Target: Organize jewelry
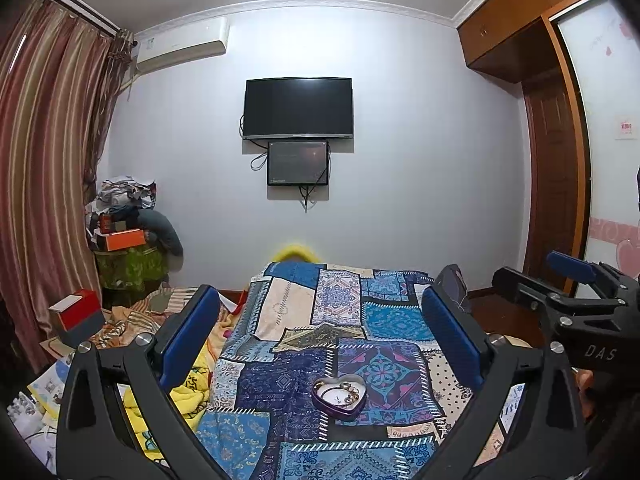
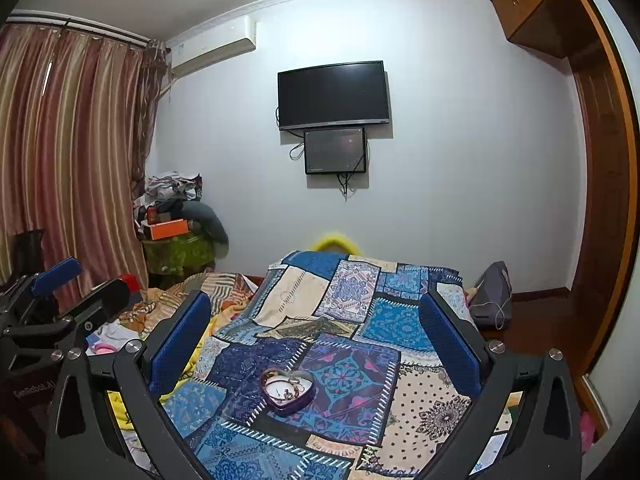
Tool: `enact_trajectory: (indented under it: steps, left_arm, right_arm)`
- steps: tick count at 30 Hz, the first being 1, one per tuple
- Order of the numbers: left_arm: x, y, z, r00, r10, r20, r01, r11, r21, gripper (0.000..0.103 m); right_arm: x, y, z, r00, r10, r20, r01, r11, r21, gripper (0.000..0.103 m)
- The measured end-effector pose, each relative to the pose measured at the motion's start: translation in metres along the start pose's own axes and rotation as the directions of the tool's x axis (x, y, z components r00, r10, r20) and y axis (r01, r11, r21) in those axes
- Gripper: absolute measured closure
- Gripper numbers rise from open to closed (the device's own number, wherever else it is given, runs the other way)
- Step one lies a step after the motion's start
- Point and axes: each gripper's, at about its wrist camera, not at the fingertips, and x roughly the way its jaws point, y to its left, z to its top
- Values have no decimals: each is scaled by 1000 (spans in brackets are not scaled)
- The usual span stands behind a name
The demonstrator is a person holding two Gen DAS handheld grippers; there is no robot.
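Observation:
A purple heart-shaped tin (image 1: 339,395) lies open on the blue patchwork bedspread (image 1: 304,312), with gold and pearl jewelry tangled inside. It also shows in the right wrist view (image 2: 287,391). My left gripper (image 1: 320,332) is open and empty, held above and behind the tin. My right gripper (image 2: 316,332) is open and empty too, held above the tin. The right gripper shows at the right edge of the left wrist view (image 1: 576,280). The left gripper shows at the left edge of the right wrist view (image 2: 56,280).
The patchwork spread (image 2: 340,320) covers a bed. Crumpled blankets and a red and white box (image 1: 76,312) lie at the left. A pile of clothes and an orange box (image 1: 124,240) stands by the curtain. A grey bag (image 2: 492,296) sits on the floor at right.

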Motion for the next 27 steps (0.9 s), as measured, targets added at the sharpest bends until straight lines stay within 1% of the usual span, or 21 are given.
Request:
enact_trajectory:
  steps: [16,27]
  left_arm:
    - [1,-1,0,1000,-5,-6,5,1000,4,1]
    - [4,-1,-3,1000,-11,-15,11,1000,-5,1]
  right_arm:
    - [-2,-1,2,1000,1,-14,-1,1000,-8,0]
    - [-1,-5,3,1000,8,-24,-8,1000,13,0]
